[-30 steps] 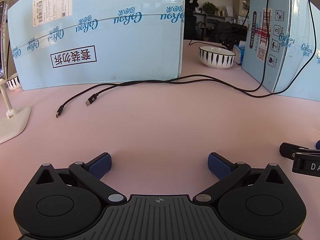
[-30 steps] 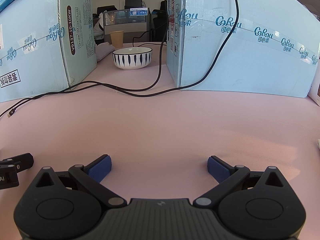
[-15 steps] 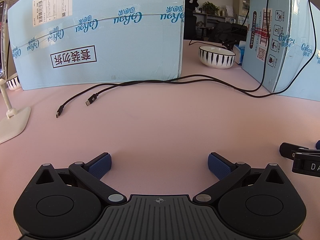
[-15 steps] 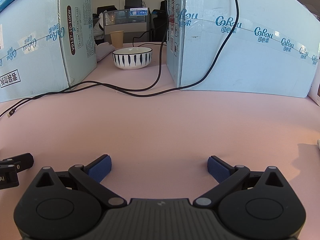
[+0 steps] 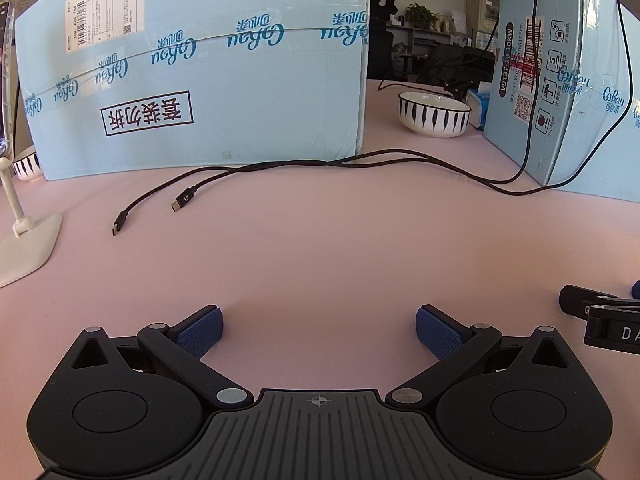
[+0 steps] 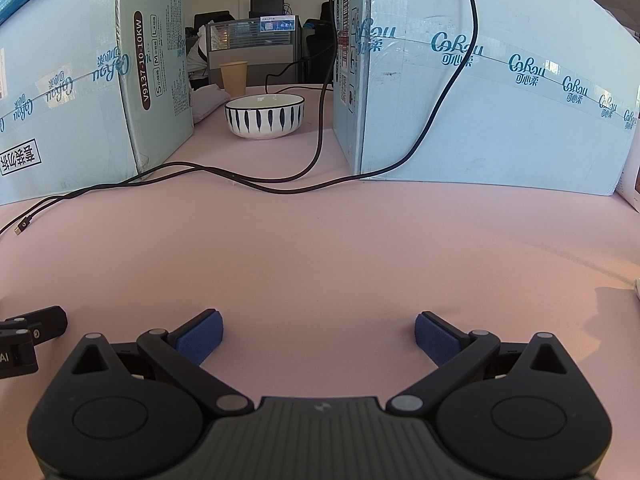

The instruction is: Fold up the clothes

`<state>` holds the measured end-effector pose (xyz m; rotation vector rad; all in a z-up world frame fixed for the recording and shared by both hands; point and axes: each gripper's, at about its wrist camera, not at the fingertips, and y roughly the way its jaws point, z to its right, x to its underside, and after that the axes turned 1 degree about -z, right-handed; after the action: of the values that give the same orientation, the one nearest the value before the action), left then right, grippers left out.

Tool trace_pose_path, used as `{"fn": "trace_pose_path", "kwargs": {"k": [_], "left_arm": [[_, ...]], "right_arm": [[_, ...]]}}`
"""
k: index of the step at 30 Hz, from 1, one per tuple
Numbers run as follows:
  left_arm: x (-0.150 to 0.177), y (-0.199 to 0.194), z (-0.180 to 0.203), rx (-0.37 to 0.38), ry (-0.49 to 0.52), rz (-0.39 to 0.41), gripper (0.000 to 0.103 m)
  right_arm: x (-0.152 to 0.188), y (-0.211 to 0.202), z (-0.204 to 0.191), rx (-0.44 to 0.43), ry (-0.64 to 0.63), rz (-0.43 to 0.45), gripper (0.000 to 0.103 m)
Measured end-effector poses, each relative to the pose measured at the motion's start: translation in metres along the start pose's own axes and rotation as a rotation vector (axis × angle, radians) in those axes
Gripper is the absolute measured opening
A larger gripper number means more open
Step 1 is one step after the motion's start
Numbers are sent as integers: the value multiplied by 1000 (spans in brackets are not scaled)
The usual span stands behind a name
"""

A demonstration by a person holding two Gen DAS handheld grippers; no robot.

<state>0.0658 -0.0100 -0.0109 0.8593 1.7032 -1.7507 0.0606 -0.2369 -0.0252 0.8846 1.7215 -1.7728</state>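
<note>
Clothes out of view; left gripper [image 5: 319,330] and right gripper [image 6: 318,332] unmoved, jaws spread wide, empty.

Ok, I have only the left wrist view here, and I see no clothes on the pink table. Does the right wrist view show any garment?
Observer: None on the pink table in front of the right claw. Only a crumpled white cloth lies far back, beside the pale blue cardboard box; I cannot tell if it is clothing.
Operator: Is the right claw holding something?
Observer: No, it is open, with only table surface between its blue pads.
Operator: And what is near the bowl?
Observer: A tan paper cup stands behind the white bowl with dark stripes.
</note>
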Motion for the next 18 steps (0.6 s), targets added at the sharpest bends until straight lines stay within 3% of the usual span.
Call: {"fn": "trace_pose_path", "kwargs": {"k": [18], "left_arm": [[-1, 0, 0, 0, 0, 0, 103]], "right_arm": [[0, 0, 0, 0, 0, 0, 103]]}}
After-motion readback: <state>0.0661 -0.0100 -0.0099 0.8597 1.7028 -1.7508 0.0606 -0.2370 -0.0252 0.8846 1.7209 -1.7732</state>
